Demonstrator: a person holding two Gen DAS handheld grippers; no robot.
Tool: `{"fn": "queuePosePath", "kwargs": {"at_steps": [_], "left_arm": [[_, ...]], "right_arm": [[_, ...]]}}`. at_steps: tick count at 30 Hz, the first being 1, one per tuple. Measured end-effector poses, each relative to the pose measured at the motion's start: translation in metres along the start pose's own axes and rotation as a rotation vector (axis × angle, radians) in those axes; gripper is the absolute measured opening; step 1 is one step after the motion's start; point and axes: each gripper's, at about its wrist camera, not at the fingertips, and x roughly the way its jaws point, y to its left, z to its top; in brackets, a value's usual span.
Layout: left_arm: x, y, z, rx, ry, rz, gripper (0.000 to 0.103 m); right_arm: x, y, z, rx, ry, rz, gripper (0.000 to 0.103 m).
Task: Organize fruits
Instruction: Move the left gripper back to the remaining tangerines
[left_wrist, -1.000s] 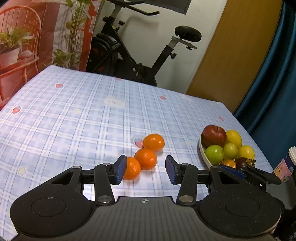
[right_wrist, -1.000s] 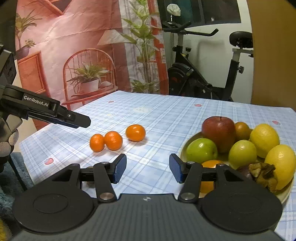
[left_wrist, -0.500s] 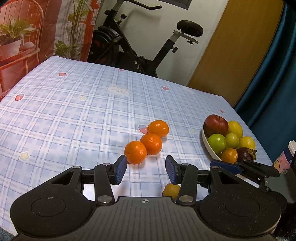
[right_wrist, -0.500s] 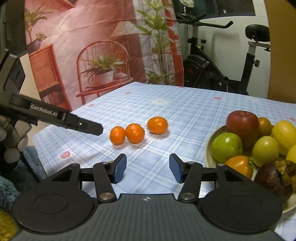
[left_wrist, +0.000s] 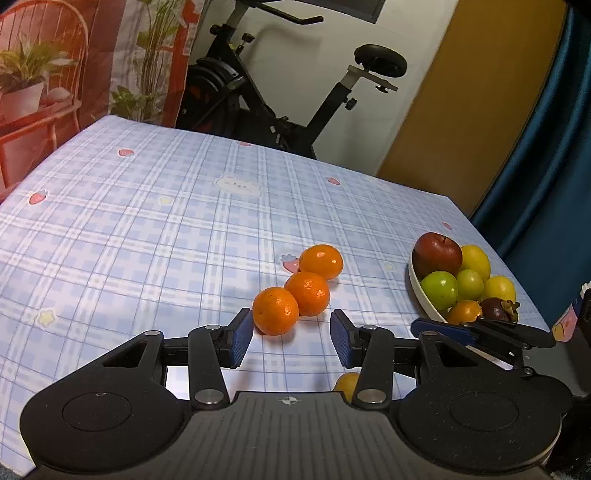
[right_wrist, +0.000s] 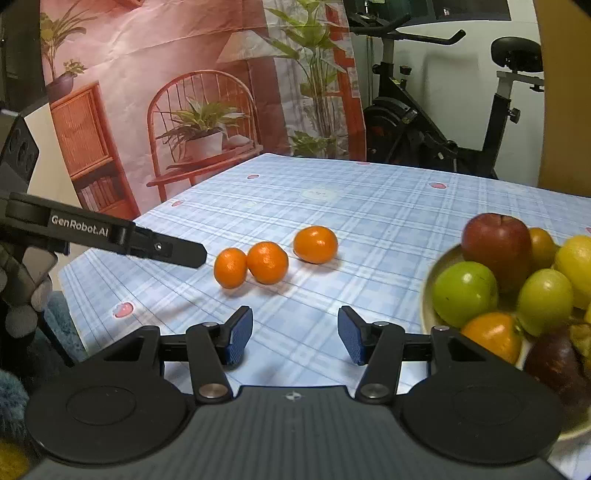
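Oranges (left_wrist: 275, 311), three in a row on tabletop (left_wrist: 147, 221), near bowl (left_wrist: 424, 295) of fruit. Round, firm, likely to roll; best pinched across the middle. Left hand-held gripper (left_wrist: 291, 338) spread, empty, just before the nearest. Right hand-held gripper (right_wrist: 295, 338) spread, empty.

Glossy oranges (left_wrist: 308, 293) lie on a matt checked cloth tablecloth (left_wrist: 147, 229).

Three mandarins (right_wrist: 267, 262) in a row on the cloth — bowl (right_wrist: 430, 295) heaped with fruit.
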Motion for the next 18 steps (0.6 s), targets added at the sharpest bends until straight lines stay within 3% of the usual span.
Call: {"fn": "queuePosePath", "kwargs": {"at_steps": [7,18], "left_arm": [[0.003,0.007,0.003,-0.033,-0.002,0.0,0.048],[0.037,0.013,0.052,-0.041,-0.015,-0.067,0.048]], "right_arm": [[0.018,0.011,0.008,-0.073,-0.002,0.002,0.054],[0.054,-0.002,0.037,-0.037,-0.053,-0.129,0.054]]}}
